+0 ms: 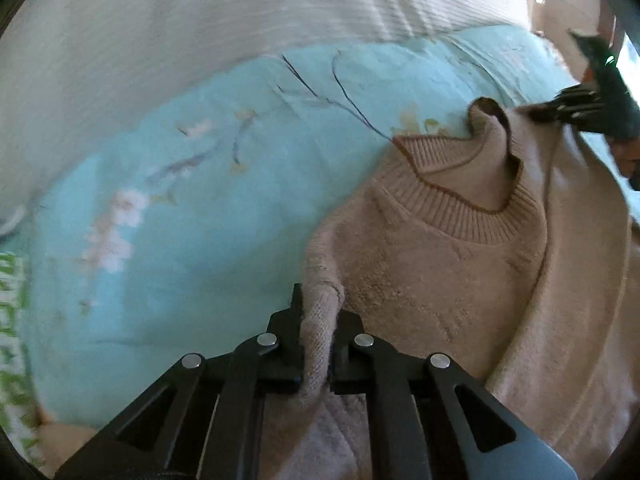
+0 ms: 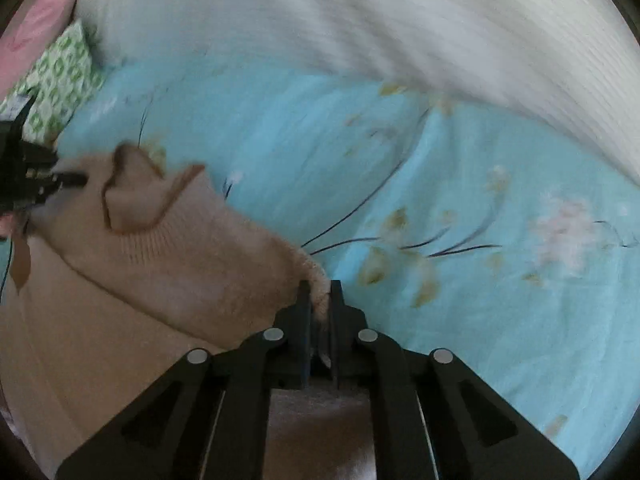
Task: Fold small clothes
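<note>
A small beige knit sweater [image 1: 440, 272] with a ribbed, brown-edged collar [image 1: 472, 184] is held above a light blue floral bedsheet [image 1: 192, 208]. My left gripper [image 1: 318, 320] is shut on one shoulder of the sweater. My right gripper [image 2: 320, 300] is shut on the other shoulder of the sweater [image 2: 180, 264]. The right gripper also shows in the left wrist view [image 1: 576, 108] at the far right, and the left gripper shows in the right wrist view [image 2: 36, 176] at the far left. The sweater's lower part hangs out of sight.
A white ribbed blanket [image 1: 240, 16] lies across the back of the bed, also in the right wrist view [image 2: 440, 28]. A green-patterned pillow [image 2: 60, 80] and a pink cloth [image 2: 44, 16] lie at the far left. The blue sheet [image 2: 460, 208] spreads beneath.
</note>
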A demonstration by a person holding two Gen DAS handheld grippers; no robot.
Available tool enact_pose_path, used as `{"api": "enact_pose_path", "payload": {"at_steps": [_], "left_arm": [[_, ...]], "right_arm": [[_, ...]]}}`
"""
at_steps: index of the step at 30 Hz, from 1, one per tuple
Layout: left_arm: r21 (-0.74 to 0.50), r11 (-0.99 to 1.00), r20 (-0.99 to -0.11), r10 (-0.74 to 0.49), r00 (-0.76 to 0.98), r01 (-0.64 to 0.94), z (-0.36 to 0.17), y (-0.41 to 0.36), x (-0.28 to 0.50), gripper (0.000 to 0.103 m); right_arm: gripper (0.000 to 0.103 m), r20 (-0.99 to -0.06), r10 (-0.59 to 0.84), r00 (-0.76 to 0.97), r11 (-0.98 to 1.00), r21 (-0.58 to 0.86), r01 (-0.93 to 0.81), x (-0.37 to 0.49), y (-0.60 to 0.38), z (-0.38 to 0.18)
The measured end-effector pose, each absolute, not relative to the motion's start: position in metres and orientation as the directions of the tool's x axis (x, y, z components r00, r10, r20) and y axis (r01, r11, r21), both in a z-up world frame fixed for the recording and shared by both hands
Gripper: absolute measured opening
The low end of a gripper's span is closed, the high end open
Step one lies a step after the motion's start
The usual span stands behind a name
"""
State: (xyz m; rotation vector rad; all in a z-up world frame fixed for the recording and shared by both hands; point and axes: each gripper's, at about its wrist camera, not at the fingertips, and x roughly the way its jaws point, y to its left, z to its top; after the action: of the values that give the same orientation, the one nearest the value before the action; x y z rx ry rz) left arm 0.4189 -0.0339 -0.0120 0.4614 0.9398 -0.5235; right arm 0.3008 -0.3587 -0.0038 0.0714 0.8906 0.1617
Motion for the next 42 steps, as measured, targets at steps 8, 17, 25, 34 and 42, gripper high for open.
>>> {"api": "enact_pose_path", "payload": {"at_steps": [8,17,25,34,42], "left_arm": [[-0.016,0.918,-0.824,-0.236,0.516,0.395,-0.028,-0.004,0.440,0.006],[-0.086,0.965,-0.811,-0.212,0.546,0.247,0.008,0.022,0.427,0.054],[-0.074,0.992,-0.778,-0.123,0.617,0.105,0.027,0.101,0.331,0.080],[0.173,0.983,-0.753,0.177,0.634,-0.069,0.026,0.199,0.279,0.085],[-0.481,0.834,-0.777,-0.264,0.571,-0.269,-0.007,0.283,0.267,0.086]], "right_arm": [[0.007,-0.745,0.033,0.666,0.972,0.180,0.153,0.287,-0.381,-0.026],[0.049,-0.720,0.002,0.694,0.954,0.210,0.215,0.272,-0.375,0.012],[0.061,-0.663,0.171,0.729,0.930,0.352,0.102,0.202,-0.318,0.030],[0.062,-0.642,0.388,0.661,0.866,0.500,-0.023,0.161,-0.231,0.010],[0.062,-0.639,0.394,0.661,0.854,0.520,-0.006,0.142,-0.200,0.001]]}}
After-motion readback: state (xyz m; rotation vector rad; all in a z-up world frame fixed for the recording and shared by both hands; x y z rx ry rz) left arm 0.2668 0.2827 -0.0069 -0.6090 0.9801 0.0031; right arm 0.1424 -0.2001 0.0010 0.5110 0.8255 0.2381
